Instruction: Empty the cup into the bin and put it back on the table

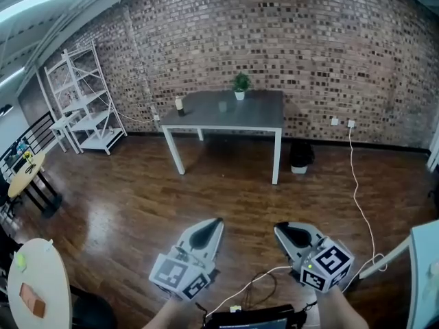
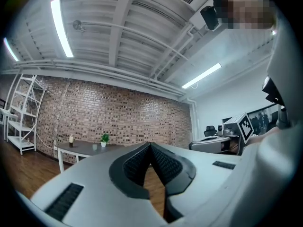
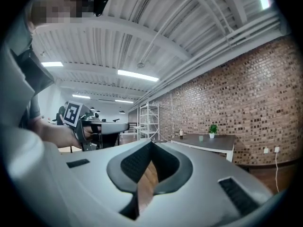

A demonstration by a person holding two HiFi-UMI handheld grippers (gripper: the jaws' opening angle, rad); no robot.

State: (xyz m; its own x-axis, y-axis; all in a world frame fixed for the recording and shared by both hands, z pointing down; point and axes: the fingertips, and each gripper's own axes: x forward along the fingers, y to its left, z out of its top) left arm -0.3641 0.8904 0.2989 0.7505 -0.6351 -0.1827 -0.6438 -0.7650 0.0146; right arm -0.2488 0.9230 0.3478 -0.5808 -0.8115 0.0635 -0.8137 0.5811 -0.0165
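Across the room, cup (image 1: 222, 106) sits on grey table (image 1: 257, 114), bin (image 1: 300, 157) beside it; left gripper (image 1: 217, 221) and right gripper (image 1: 278, 229) both closed, empty.

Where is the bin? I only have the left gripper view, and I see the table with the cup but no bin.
Observer: The head view shows a black bin on the floor by the wall, just right of the table.
Operator: Is the right gripper holding anything?
Observer: No. Its own view shows the right gripper shut, with nothing between its jaws.
Operator: Anything lying on the floor that way?
Observer: A white cable runs from the wall socket across the floor, right of the bin.
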